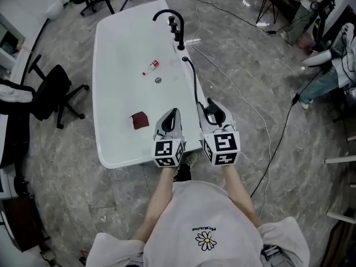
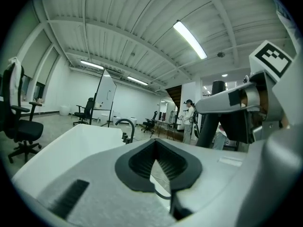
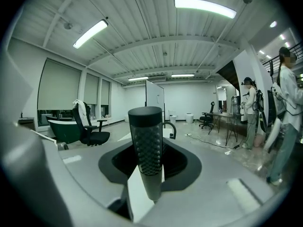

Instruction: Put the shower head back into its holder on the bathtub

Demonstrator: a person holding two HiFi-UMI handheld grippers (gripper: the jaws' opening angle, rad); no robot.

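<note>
A: How far along is this?
B: Early, I'd judge; the right tool (image 1: 214, 114) is clamped on the black cylindrical shower head with a dimpled spray face (image 3: 147, 143), which stands upright between its jaws; so the pick-up is done
A: Where is that against the white oval bathtub (image 1: 114, 77)?
B: Down at the near end, just outside the right rim, close to the person; the thin black hose (image 1: 194, 82) runs from it along that rim to the black curved tap and its fittings (image 1: 177, 29) at the far end; I take the holder to be among those fittings, though I cannot pick it out
A: And the left tool (image 1: 170, 120)?
B: Jaws together, nothing between them; it hovers over the near rim beside the other
A: So what is left?
B: The whole carry to the far end, then seating the head in the holder and letting go; the small red-and-white bottle (image 1: 151, 66) and the dark red square (image 1: 140, 120) on the tub floor look clear of that path
</note>
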